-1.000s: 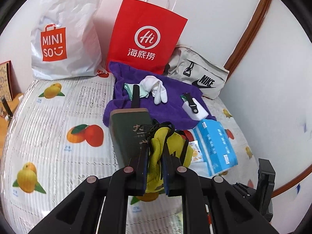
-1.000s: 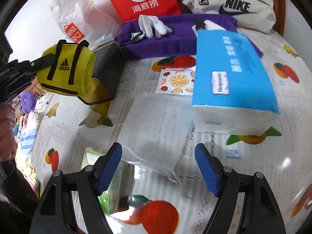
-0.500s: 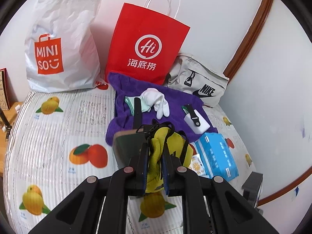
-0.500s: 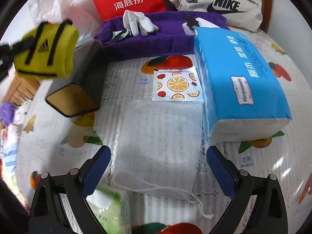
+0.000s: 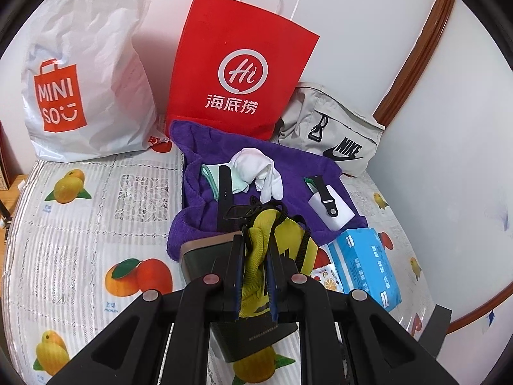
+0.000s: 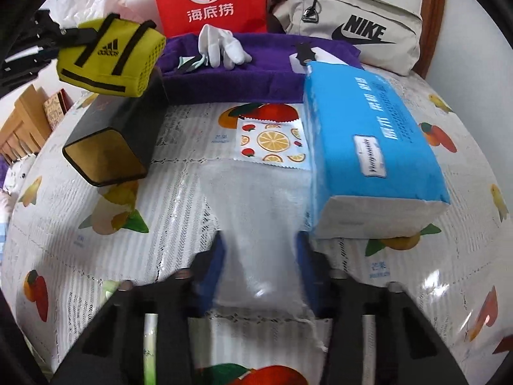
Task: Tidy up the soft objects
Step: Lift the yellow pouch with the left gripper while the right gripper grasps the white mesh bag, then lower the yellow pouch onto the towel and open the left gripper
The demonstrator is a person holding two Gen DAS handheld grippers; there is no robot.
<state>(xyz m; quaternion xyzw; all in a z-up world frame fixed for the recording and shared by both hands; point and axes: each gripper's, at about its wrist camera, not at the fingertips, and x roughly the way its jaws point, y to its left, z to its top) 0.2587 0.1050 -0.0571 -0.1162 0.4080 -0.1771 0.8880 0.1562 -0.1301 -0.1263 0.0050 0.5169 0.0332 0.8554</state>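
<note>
My left gripper (image 5: 255, 266) is shut on a yellow Adidas pouch (image 5: 256, 256) and holds it in the air above a dark box (image 5: 205, 256); the pouch also shows in the right wrist view (image 6: 109, 57). My right gripper (image 6: 261, 266) has its blue pads closed in on a white mesh drawstring bag (image 6: 259, 224) lying flat on the fruit-print bed cover (image 6: 80, 256). A purple towel (image 5: 288, 166) lies behind, with white gloves (image 5: 259, 170), a mint cloth (image 5: 210, 173) and a black strap (image 5: 223, 186) on it.
A blue tissue pack (image 6: 368, 147) lies right of the mesh bag, a fruit-print sachet (image 6: 272, 141) behind it. A red paper bag (image 5: 237, 80), a white Miniso bag (image 5: 80, 73) and a grey Nike bag (image 5: 333, 134) stand against the wall. A white case with a strap (image 5: 330, 205) is on the towel.
My right gripper moved forward over the mesh bag and its jaws closed from wide open onto it. My left gripper lifted the yellow pouch higher and drew back a little.
</note>
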